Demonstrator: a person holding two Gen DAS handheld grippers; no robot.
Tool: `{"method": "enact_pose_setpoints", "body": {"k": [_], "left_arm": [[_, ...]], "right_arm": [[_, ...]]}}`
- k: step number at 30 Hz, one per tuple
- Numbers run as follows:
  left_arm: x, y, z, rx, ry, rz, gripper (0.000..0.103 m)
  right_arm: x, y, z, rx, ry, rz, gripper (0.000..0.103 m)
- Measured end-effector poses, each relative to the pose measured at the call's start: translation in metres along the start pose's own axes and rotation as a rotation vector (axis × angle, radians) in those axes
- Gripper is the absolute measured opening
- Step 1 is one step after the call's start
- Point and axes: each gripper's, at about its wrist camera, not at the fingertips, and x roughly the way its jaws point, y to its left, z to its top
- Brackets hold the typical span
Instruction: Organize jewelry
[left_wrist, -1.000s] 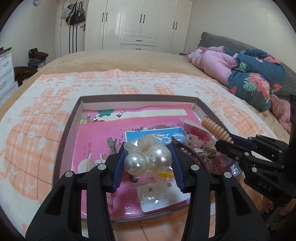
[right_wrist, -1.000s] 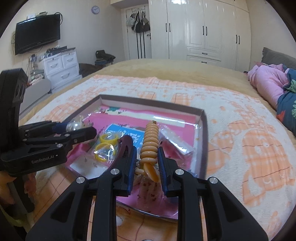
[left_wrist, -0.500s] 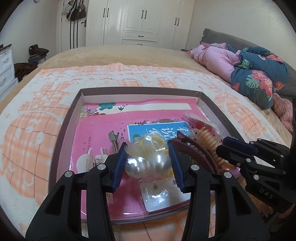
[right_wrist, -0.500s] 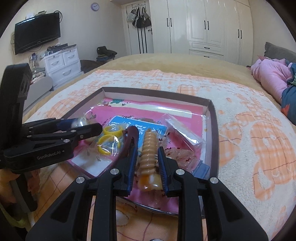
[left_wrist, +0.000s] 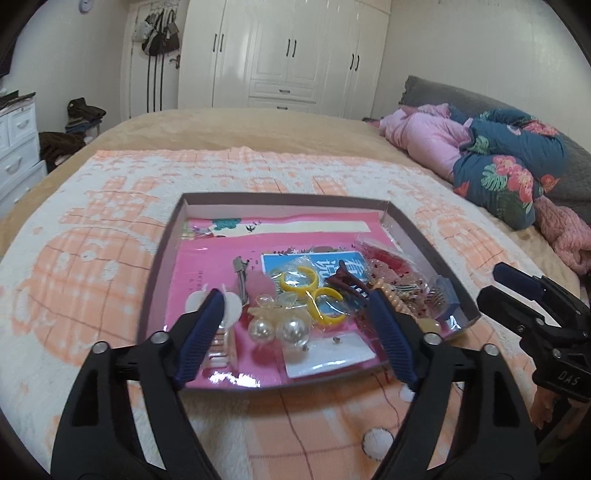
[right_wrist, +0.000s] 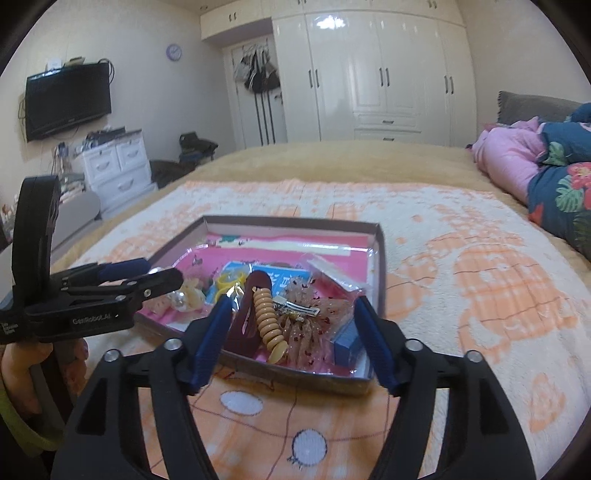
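Observation:
A shallow brown-rimmed tray (left_wrist: 162, 258) with a pink lining lies on the bed. In it lies a clear packet with two big pearls (left_wrist: 280, 328), straight in front of my left gripper (left_wrist: 295, 299). That gripper's jaws are opening, with nothing pressed between them. A beige spiral hair piece (right_wrist: 269, 317) rests on a dark red claw clip (right_wrist: 251, 310) at the tray's near edge (right_wrist: 295, 373). My right gripper (right_wrist: 293, 302) hangs just before it, its jaws opening and holding nothing. Yellow rings (left_wrist: 299, 280) and a blue card (left_wrist: 332, 260) lie mid-tray.
The tray also holds a mesh bow with a metal clip (right_wrist: 310, 317), a small blue box (right_wrist: 347, 343) and a pink pompom (left_wrist: 258, 282). An orange-and-white blanket (left_wrist: 92, 258) surrounds the tray. Pink and floral bedding (left_wrist: 498, 166) is piled at right. White drawers (right_wrist: 118, 166) stand far left.
Both grippers have gone from shut to open. The pearl packet and the spiral hair piece now lie loose in the tray. Both grippers have drawn back toward the tray's near edge.

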Motion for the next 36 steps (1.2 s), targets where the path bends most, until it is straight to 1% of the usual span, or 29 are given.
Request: {"method": "enact_pose_setpoints", "body": {"k": [1,2,4,6,10,15,23,29,36], "left_arm": [[-0.007,0.0,-0.001,-0.007,-0.013,-0.008,0.077],[-0.014,0.0,-0.002,-0.011,-0.025,-0.012,0.08],[-0.024,-0.001,-0.004,-0.009,-0.041,-0.009,0.085],[-0.034,-0.002,-0.005,-0.011,-0.057,-0.005,0.09],[-0.051,-0.002,-0.01,-0.008,-0.077,0.002,0.091],[-0.069,-0.002,-0.02,-0.009,-0.097,0.012,0.092],[-0.088,-0.002,-0.033,-0.002,-0.114,0.041,0.092],[-0.096,-0.004,-0.04,0.0,-0.126,0.05,0.092],[-0.102,-0.006,-0.047,0.0,-0.143,0.053,0.092]], "right_arm": [[-0.005,0.001,0.0,-0.002,-0.013,-0.004,0.077],[-0.011,0.002,0.0,-0.003,-0.03,-0.011,0.082],[-0.019,0.002,0.0,0.001,-0.049,-0.017,0.087],[-0.027,0.002,-0.001,0.008,-0.071,-0.022,0.089],[-0.037,0.006,-0.003,-0.012,-0.09,-0.04,0.095],[-0.049,0.011,-0.009,-0.027,-0.103,-0.052,0.096],[-0.068,0.018,-0.019,-0.049,-0.129,-0.066,0.097],[-0.077,0.024,-0.026,-0.077,-0.137,-0.082,0.097],[-0.087,0.025,-0.03,-0.085,-0.169,-0.102,0.097]]}}
